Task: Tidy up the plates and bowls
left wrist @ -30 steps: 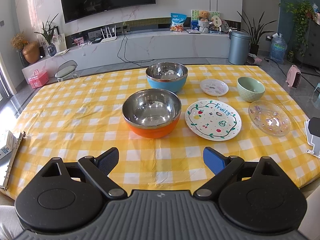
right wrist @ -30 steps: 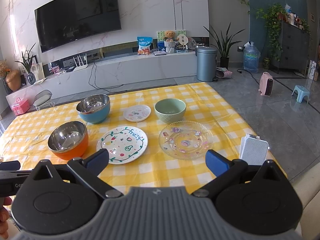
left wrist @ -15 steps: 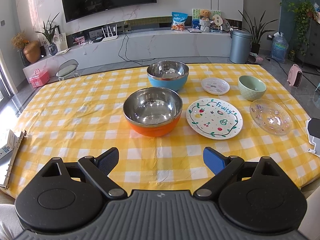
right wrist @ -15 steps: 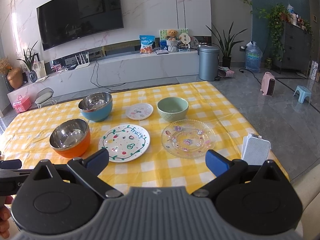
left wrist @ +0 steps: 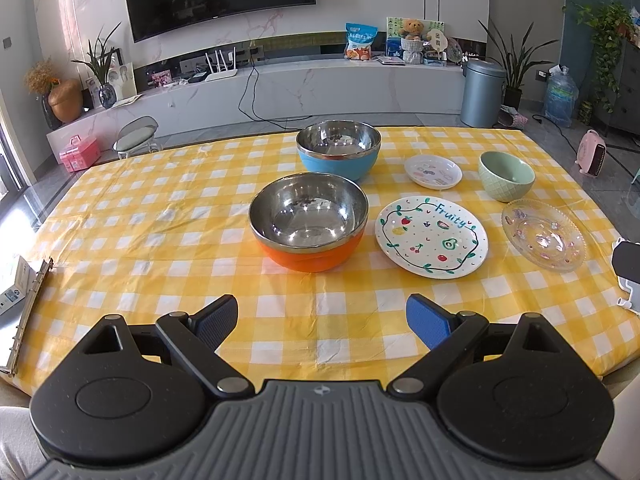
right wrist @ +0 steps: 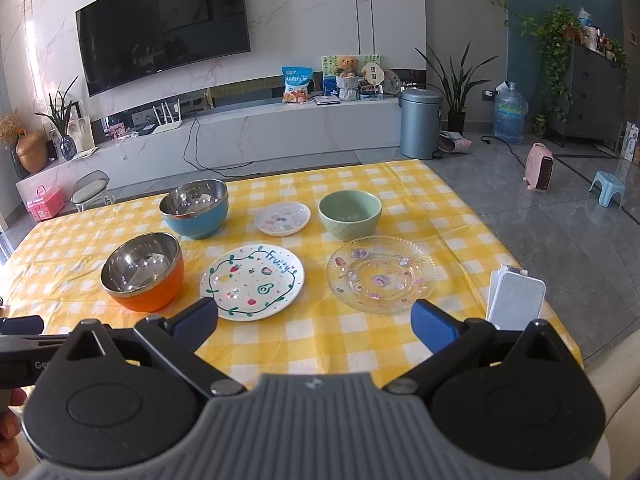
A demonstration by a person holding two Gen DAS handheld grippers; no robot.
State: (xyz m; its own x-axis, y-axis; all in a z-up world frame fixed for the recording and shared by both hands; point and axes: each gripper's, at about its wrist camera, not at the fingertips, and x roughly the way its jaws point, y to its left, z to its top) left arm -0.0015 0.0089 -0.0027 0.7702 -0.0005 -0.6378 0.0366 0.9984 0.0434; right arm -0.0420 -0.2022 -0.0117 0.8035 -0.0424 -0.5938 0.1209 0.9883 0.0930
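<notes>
Jaws on both grippers gape empty; only the right wrist view shows the white stand (right wrist: 516, 300) whole.

Free cloth near the front edge, dishes further in

The yellow checked tablecloth (left wrist: 168, 236) is bare on the left half and along the near edge. Further in, the orange bowl (left wrist: 309, 227) and fruit plate (left wrist: 431, 237) stand close together; the glass plate (right wrist: 380, 274) lies near the white device (right wrist: 516, 300).
</notes>
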